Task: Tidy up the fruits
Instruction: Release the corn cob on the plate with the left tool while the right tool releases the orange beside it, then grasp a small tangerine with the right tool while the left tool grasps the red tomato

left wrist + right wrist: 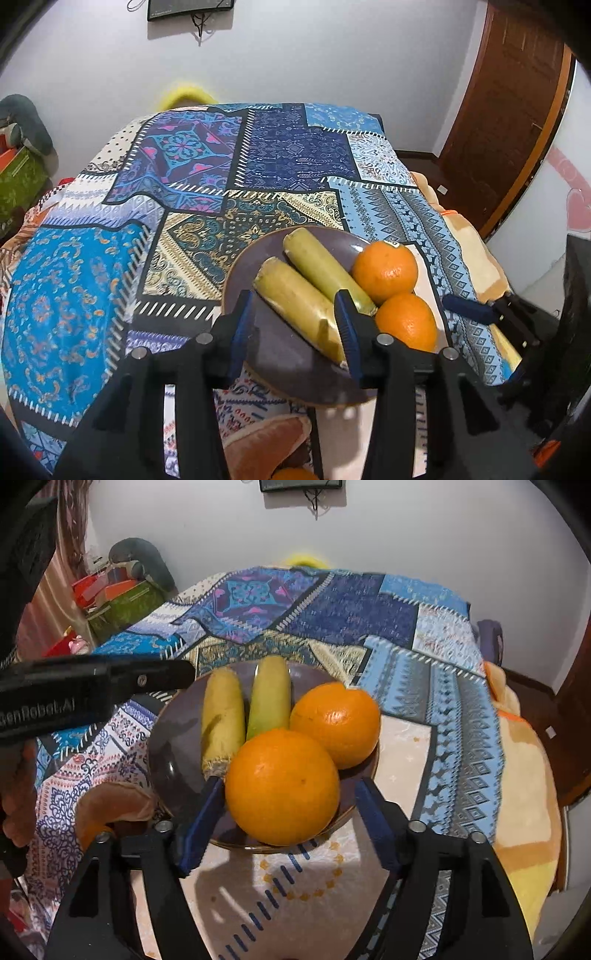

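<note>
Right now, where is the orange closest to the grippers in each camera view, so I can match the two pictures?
Left wrist view: the near orange sits lower right of centre, just right of the left gripper.
Right wrist view: the same orange fills the centre, between the fingers of the right gripper.
Shared landmark: the purple plate with two bananas lying side by side.

This is a room in a home, most likely a bedroom or living room. A patchwork-patterned cloth (207, 192) in blues and creams covers the broad surface filling the middle of both views, with an orange-and-cream fleece blanket (524, 775) at its right edge. A brown wooden door (506, 110) stands at the upper right, a dark screen (190, 8) with dangling cables hangs on the white wall at the top, and colourful boxes (114, 594) are piled at the upper left.
</note>
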`<state>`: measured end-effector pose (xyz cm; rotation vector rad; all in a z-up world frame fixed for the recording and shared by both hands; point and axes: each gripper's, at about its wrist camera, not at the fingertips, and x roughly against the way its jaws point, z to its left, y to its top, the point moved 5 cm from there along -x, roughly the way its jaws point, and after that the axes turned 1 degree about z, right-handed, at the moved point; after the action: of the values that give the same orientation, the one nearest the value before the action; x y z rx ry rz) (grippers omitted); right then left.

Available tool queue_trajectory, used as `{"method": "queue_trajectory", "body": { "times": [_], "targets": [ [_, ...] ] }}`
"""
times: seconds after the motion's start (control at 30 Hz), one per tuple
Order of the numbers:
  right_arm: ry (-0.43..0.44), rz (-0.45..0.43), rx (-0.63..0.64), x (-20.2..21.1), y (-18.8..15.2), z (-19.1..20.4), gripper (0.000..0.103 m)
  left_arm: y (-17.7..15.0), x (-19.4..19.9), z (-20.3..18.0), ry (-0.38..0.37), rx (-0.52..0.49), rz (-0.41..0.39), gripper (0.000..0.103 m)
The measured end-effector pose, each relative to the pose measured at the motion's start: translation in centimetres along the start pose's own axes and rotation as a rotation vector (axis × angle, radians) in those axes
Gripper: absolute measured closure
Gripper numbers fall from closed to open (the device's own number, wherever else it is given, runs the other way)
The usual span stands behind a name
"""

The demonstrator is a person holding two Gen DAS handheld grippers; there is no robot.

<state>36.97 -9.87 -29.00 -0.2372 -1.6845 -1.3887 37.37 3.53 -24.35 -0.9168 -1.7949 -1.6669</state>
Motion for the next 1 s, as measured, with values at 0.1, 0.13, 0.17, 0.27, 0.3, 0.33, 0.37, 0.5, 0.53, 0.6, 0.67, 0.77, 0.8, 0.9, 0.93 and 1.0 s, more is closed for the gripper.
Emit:
{"method": "queue_trajectory", "body": {
  "times": [0.1, 0.13, 0.17, 0.27, 0.3, 0.33, 0.37, 0.5, 0.53, 0.6, 0.67, 0.77, 0.8, 0.9, 0.93, 1.0],
  "targets": [
    [-0.009, -0.021, 0.002, 1.3, 0.2, 0.0, 0.032, -0.6, 1.2, 0.4, 0.006, 0.007, -0.002, 0.058],
    [-0.009, -0.025, 0.002, 1.7, 0.3, 0.1, 0.032, -0.9, 1.7, 0.5, 0.009, 0.008, -0.004, 0.057],
    [-0.009, -0.033, 0.002, 2.4, 0.2, 0.2, 0.032, -1.1, 2.2, 0.5, 0.014, 0.007, -0.006, 0.057],
    [-0.022, -0.049, 0.006, 3.9, 0.0, 0.5, 0.032, -1.7, 3.9, 0.6, 0.024, 0.010, -0.018, 0.054],
    [-0.025, -0.054, 0.007, 4.5, -0.1, 0.6, 0.032, -2.0, 4.4, 0.7, 0.025, 0.010, -0.023, 0.053],
    [-0.029, -0.060, 0.007, 5.0, -0.2, 0.7, 0.032, -2.2, 5.1, 0.6, 0.028, 0.009, -0.028, 0.053],
    [-0.031, -0.066, 0.008, 5.6, -0.3, 0.8, 0.032, -2.5, 5.9, 0.5, 0.031, 0.007, -0.034, 0.053],
    [-0.039, -0.090, 0.006, 8.0, -0.9, 1.3, 0.032, -3.6, 8.8, -0.1, 0.031, -0.002, -0.059, 0.049],
    [-0.041, -0.095, 0.004, 8.5, -1.0, 1.4, 0.032, -3.9, 9.4, -0.3, 0.032, -0.004, -0.066, 0.046],
    [-0.045, -0.104, 0.000, 9.6, -1.3, 1.6, 0.031, -4.6, 11.0, -0.7, 0.036, -0.010, -0.089, 0.043],
    [-0.050, -0.111, -0.004, 10.6, -1.8, 1.9, 0.031, -5.3, 12.2, -1.0, 0.033, -0.011, -0.102, 0.041],
    [-0.058, -0.118, -0.011, 11.8, -2.6, 2.2, 0.030, -6.3, 13.5, -1.3, 0.028, -0.013, -0.105, 0.039],
    [-0.059, -0.118, -0.013, 12.1, -2.9, 2.2, 0.030, -6.8, 13.9, -1.4, 0.027, -0.015, -0.104, 0.039],
    [-0.063, -0.115, -0.018, 12.7, -3.8, 2.6, 0.030, -8.1, 14.5, -1.6, 0.022, -0.015, -0.093, 0.038],
    [-0.064, -0.113, -0.020, 12.9, -4.1, 2.7, 0.030, -8.6, 14.6, -1.5, 0.019, -0.013, -0.086, 0.037],
    [-0.063, -0.105, -0.022, 12.9, -4.6, 2.9, 0.030, -9.4, 14.4, -1.5, 0.016, -0.009, -0.071, 0.037]
  ]
}}
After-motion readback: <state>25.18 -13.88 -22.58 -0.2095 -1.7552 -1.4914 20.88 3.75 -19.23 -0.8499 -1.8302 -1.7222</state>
